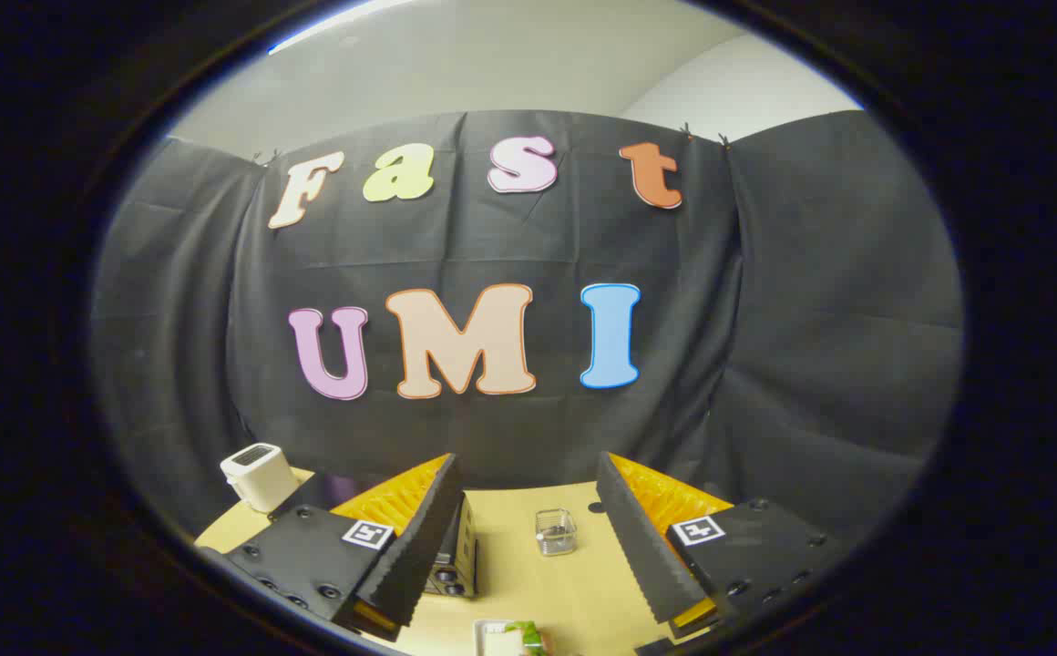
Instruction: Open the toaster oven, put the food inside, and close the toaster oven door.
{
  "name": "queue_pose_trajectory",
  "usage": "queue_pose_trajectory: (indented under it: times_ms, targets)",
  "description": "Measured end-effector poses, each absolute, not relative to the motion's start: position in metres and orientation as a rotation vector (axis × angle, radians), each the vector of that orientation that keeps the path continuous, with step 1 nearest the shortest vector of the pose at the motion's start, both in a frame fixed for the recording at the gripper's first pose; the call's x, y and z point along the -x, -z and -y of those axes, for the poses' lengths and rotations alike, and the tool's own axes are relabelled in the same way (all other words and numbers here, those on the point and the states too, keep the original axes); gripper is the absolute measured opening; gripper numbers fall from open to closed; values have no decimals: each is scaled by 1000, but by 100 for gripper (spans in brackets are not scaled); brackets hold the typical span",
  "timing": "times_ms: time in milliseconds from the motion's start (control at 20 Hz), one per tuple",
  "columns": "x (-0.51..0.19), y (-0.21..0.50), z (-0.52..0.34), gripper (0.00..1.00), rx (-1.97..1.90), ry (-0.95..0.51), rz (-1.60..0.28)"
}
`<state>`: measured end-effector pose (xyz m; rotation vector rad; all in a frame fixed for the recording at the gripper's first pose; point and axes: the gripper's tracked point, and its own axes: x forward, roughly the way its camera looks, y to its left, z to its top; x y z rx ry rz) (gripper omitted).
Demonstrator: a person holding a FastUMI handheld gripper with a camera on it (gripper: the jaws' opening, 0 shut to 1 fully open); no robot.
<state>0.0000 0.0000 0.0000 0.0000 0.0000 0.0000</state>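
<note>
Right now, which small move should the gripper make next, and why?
Probably swing toward the toaster oven, half hidden behind one finger. The gripper is open and holds nothing, and the food still lies on the table, so the door comes first.

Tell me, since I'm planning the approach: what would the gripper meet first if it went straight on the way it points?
Nothing between the fingers. The open gripper points above the table, so the wire basket lies below its line. The way looks free up to the black cloth wall, though depth is unclear.
</note>
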Motion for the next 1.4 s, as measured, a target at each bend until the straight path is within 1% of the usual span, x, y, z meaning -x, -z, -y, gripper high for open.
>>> queue_pose_trajectory:
  times_ms: [500, 850, 1100, 1400]
  targets:
    - [8, -6, -36, 95, 6, 56, 47]
    - [9, 9, -41, 95, -47, 10, 23]
    - [6, 16, -31, 95, 17, -11, 10]
    - [5, 64, -75, 95, 1, -94, -15]
